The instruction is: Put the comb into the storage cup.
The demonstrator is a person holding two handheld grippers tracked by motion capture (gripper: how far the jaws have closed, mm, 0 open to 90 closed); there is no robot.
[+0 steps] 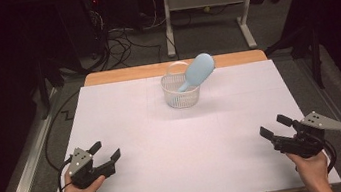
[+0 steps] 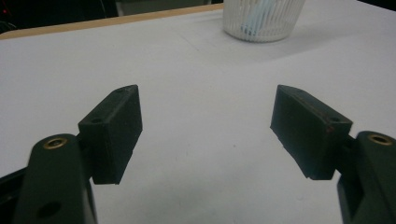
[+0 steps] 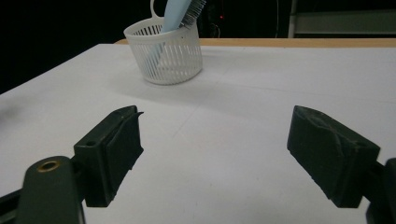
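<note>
**Both grippers wide and empty, brush in basket**

The left gripper (image 1: 105,154) and right gripper (image 1: 273,127) stand wide apart in the jaws, nothing between them. Bare white table (image 1: 165,147) lies between them and the basket (image 1: 181,94) at 12 o'clock, well apart. The blue brush (image 1: 198,70) stands tilted in it, head toward 1 o'clock. The left gripper view cuts off the basket's top. Each hand grips from 6 o'clock, jaws angled inward.

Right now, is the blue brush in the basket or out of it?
In. The blue brush stands handle-down inside the white basket, its head leaning out over the rim.
</note>
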